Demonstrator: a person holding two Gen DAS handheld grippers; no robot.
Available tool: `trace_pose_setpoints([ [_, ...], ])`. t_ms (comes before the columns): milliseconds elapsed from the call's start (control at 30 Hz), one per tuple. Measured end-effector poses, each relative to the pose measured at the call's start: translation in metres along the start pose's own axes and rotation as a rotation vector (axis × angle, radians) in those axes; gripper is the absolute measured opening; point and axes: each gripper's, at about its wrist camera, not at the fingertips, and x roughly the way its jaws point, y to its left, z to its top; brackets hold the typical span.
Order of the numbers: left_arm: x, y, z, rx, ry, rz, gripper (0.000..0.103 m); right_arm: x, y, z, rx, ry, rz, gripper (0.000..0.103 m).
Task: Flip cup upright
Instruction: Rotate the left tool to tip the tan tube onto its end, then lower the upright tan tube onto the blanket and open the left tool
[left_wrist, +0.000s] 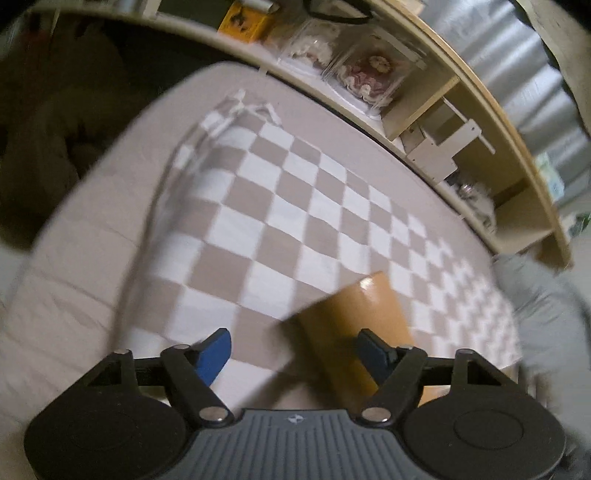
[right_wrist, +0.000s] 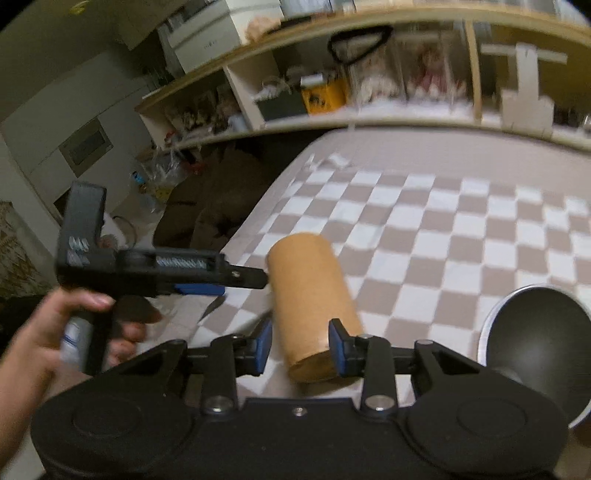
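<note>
A tan paper cup (right_wrist: 312, 299) lies on its side on the checkered cloth (right_wrist: 443, 229). My right gripper (right_wrist: 301, 349) has its blue pads on either side of the cup's near end, close to touching it. In the left wrist view the cup (left_wrist: 354, 317) lies against the right pad (left_wrist: 371, 352) of my left gripper (left_wrist: 293, 350), which is wide open; the left pad is well clear. From the right wrist view, the left gripper (right_wrist: 236, 280) comes in from the left, its fingertip at the cup's far end.
A dark round bowl with a pale rim (right_wrist: 535, 343) stands at the right. A wooden shelf (left_wrist: 424, 122) full of boxes and clutter runs along the bed's far side. The bed's left edge (right_wrist: 258, 206) drops to a dark, cluttered floor. A grey fabric lump (left_wrist: 539, 317) lies at the right.
</note>
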Motion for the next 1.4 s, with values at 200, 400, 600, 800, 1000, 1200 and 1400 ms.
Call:
trace_pose_setpoints([
  [200,0.015,-0.017,-0.001,-0.117,0.001,-0.062,0.073,-0.027,0.001,-0.028,-0.075,-0.091,-0.015,0.035],
  [400,0.030,-0.040,-0.001,-0.189,-0.014,-0.049,0.074,-0.050,-0.001,-0.048,-0.106,-0.184,-0.026,0.035],
  [600,0.042,-0.053,0.004,-0.197,-0.003,0.049,0.075,-0.055,-0.007,-0.060,-0.118,-0.217,-0.024,0.035],
  [800,0.051,-0.055,0.006,-0.224,0.008,0.056,0.075,-0.058,-0.015,-0.067,-0.109,-0.230,-0.013,0.035],
  [1000,0.039,-0.087,-0.002,-0.034,-0.049,0.085,0.073,-0.066,-0.022,-0.068,-0.100,-0.251,-0.018,0.035],
  [1200,0.009,-0.133,-0.028,0.301,-0.158,0.115,0.072,-0.082,-0.028,-0.072,-0.115,-0.283,-0.054,0.035],
  [1400,0.001,-0.162,-0.065,0.566,-0.207,0.178,0.072,-0.090,-0.036,-0.076,-0.103,-0.292,-0.084,0.035],
])
